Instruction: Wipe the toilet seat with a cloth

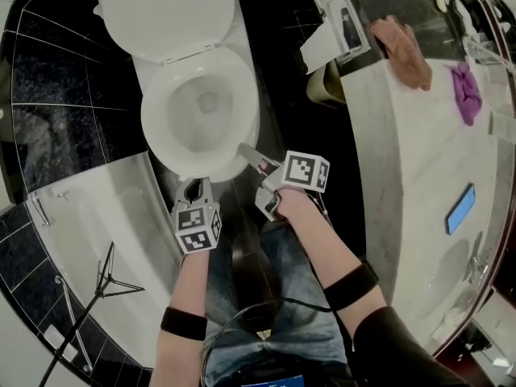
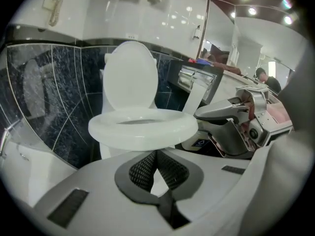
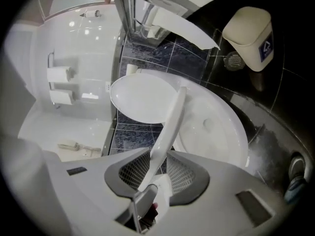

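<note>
From my head view the toilet sits at 11 o'clock, its lid [image 1: 165, 10] upright against the wall and the toilet seat [image 1: 244, 95] ringing the bowl [image 1: 201, 107]. My right gripper [image 1: 251, 156] reaches in to the seat's front rim at about 5 o'clock on the ring. In the right gripper view [image 3: 157, 156] the seat [image 3: 170, 127] runs edge-on as a thin white band straight between the two pads, which sit narrow and clamped on it. There the seat stands partly raised, with the lid [image 3: 142, 100] at its 9 o'clock and the bowl [image 3: 211, 127] at its 3 o'clock. My left gripper [image 1: 193, 190] hangs just off the rim at 6 o'clock. Its own view shows the jaws [image 2: 156, 156] pressed fully together with nothing between them, and the seat [image 2: 142, 127] just beyond the tips. No cloth is in either gripper: a pinkish cloth [image 1: 403, 51] and a purple cloth [image 1: 466, 93] lie on the counter [image 1: 403, 160] at 2 o'clock, well apart from the toilet.
</note>
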